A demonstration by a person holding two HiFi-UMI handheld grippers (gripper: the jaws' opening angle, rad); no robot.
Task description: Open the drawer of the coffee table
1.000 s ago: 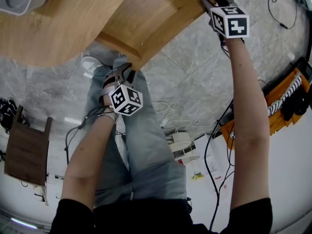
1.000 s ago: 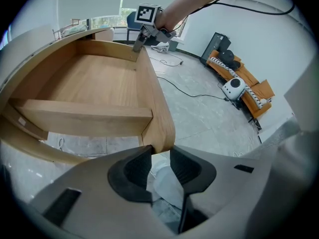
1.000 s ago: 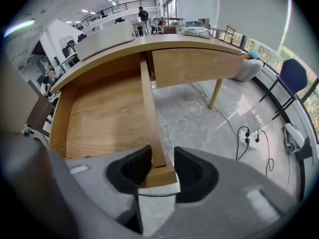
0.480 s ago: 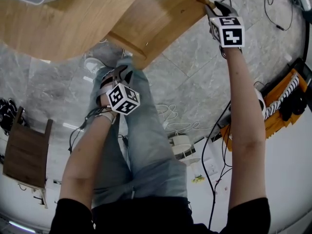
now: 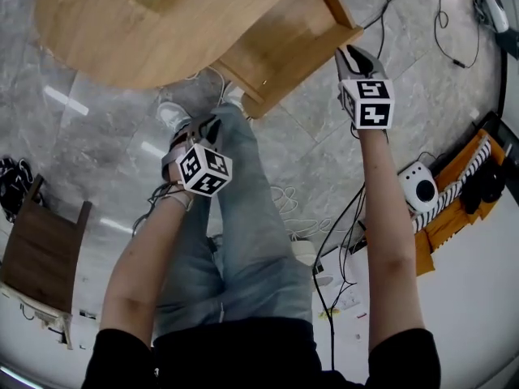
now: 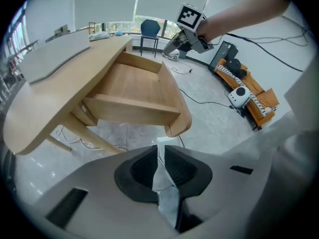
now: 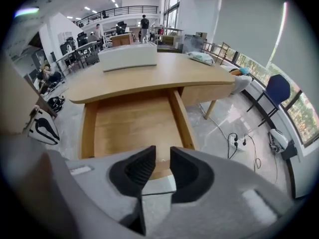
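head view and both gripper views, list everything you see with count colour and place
light wooden coffee table: one, pale oak, top of head view
pulled-out wooden drawer: one, pale oak, open below the tabletop, nothing visible inside
flat rectangular tray: one, light grey, on the tabletop
dark wooden side stand: one, brown, floor at left
orange case: one, floor at right
round white device: one, beside the orange case
blue chair: one, by the windows
blue jeans legs: two, centre of head view
left hand-held gripper: one, grey, black pads, jaws closing on nothing, over the legs
right hand-held gripper: one, grey, jaws closing on nothing, near the drawer, not touching
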